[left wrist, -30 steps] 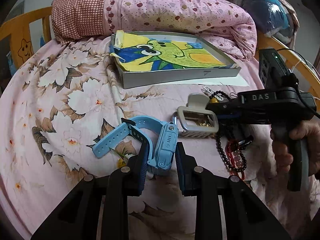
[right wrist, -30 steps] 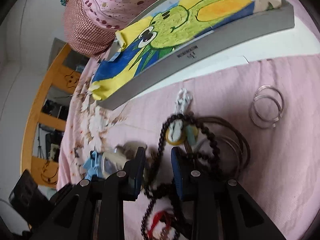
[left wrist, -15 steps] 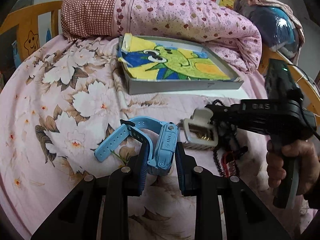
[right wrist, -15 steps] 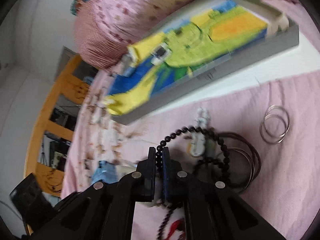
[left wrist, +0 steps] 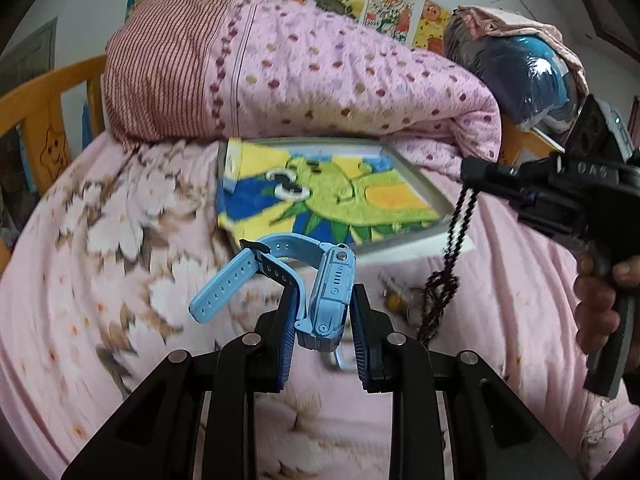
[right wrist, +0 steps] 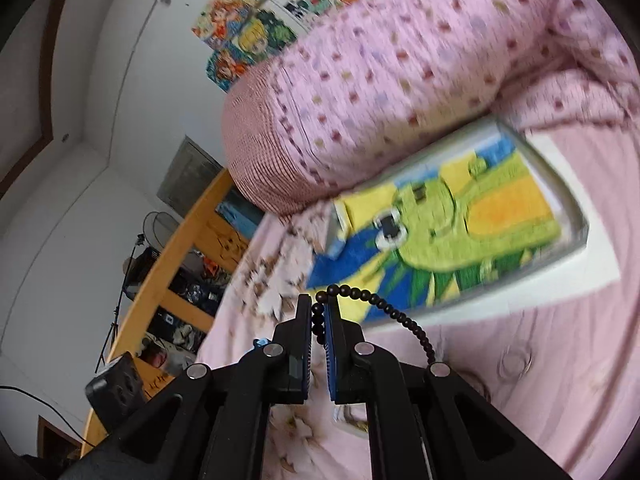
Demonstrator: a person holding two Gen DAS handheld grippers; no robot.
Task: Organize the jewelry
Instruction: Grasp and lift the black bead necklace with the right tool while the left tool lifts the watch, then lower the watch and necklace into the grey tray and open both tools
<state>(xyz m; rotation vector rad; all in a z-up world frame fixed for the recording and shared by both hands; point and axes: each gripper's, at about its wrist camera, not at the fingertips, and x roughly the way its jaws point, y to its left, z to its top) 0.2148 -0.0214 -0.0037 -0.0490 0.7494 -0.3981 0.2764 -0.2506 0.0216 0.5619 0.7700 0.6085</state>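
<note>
Fingers first: the left gripper (left wrist: 323,326) has its two fingers pinching a pale blue watch (left wrist: 325,300) by the case, the strap curling up and off to one side, clear of the bed (left wrist: 120,280). The right gripper (right wrist: 319,334) has its fingers pressed nearly together on a string of dark beads (right wrist: 384,310) — one loop pokes out above the tips and the rest trails off to the side and down.

Beyond both pairs of fingers sits the grey tray (left wrist: 424,186) lined with a bright frog-print cloth (left wrist: 340,200), resting on a white sheet of paper on the bed, up against a rolled pink quilt (left wrist: 320,80).

By my reckoning this is the carrying step: both pieces are picked up and the tray looks like where they belong. The next move calls for bringing each one over the rim and low onto the cloth before the fingers let go; the dangling bead strand could catch the tray's edge or drag other bits along.

The left wrist view shows what the right cannot: the whole right tool held in a hand (left wrist: 600,300), the beads hanging in a long double strand, and a small heap of leftover trinkets (left wrist: 400,296) on the bed beneath it. The right wrist view alone shows how tightly the beads are nipped, and a pair of clear rings (right wrist: 514,362), blurred, lying on the bed.
</note>
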